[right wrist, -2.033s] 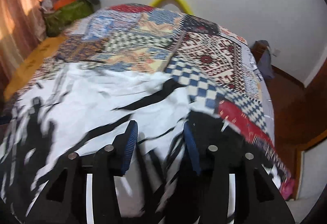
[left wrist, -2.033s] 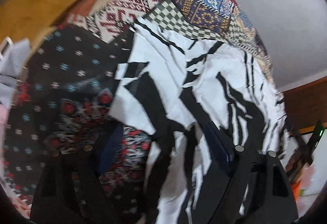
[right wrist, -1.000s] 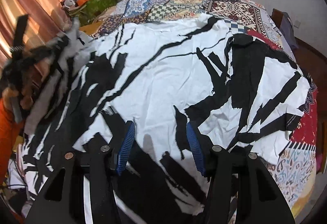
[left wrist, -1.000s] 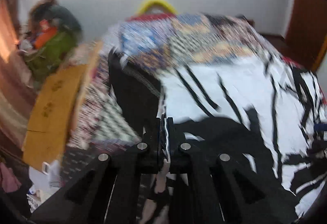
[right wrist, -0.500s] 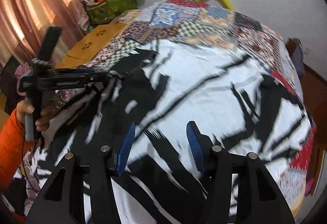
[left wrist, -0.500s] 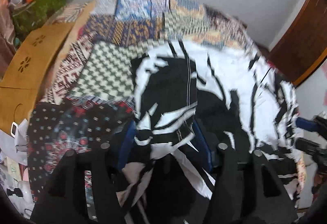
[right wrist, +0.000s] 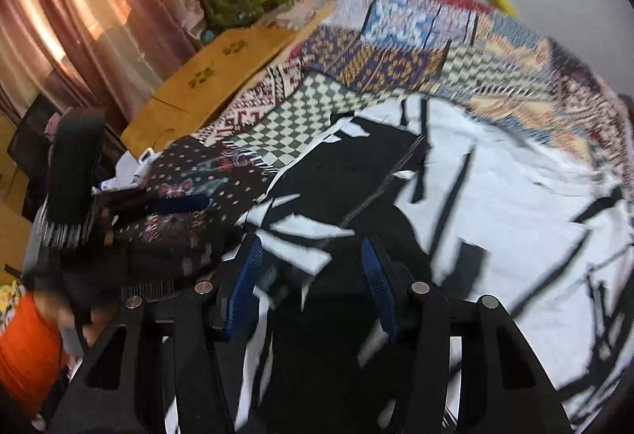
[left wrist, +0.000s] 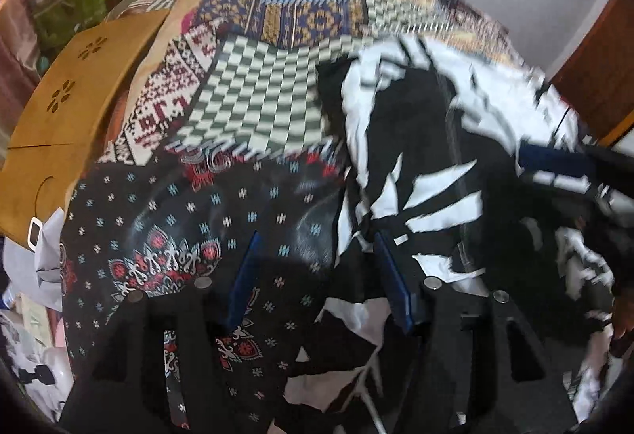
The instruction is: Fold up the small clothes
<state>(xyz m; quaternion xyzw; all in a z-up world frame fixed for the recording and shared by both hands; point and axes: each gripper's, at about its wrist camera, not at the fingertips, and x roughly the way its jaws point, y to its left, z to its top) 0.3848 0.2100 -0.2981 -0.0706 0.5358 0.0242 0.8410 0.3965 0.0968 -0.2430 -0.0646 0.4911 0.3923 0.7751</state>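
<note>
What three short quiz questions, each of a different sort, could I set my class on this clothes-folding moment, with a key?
1. True or false: the left gripper is clamped shut on the shirt.
2. Multiple choice: the shirt lies on (A) a bare wooden floor, (B) a patchwork bedspread, (C) a glass table.
3. Fill in: the shirt's pattern is black and ____.

Key:
1. False. Its jaws stand apart, with the bedspread and the shirt's edge showing between them. The right gripper is open too.
2. B.
3. White.
</note>
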